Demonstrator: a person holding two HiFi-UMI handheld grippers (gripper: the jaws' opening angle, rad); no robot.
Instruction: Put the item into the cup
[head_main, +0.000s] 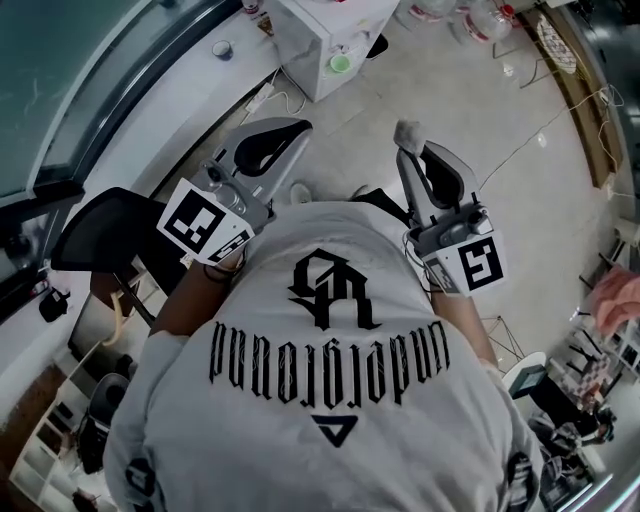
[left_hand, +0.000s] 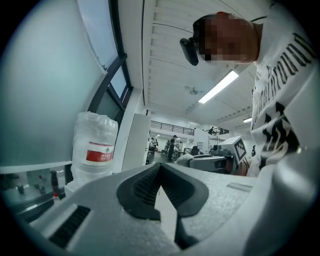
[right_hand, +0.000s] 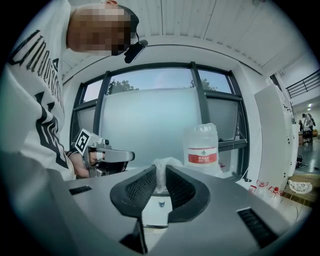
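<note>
At the chest, the right gripper (right_hand: 160, 171) has its fingers clamped on the soft white item (head_main: 407, 132), the left gripper (left_hand: 160, 166) has fingers pressed together and empty, and there's no cup in sight, so that crumpled stuff could work loose mid-carry.

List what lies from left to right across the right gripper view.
The person's printed shirt → left hand-held gripper → crumpled white item → large water bottle → white cabinet.
</note>
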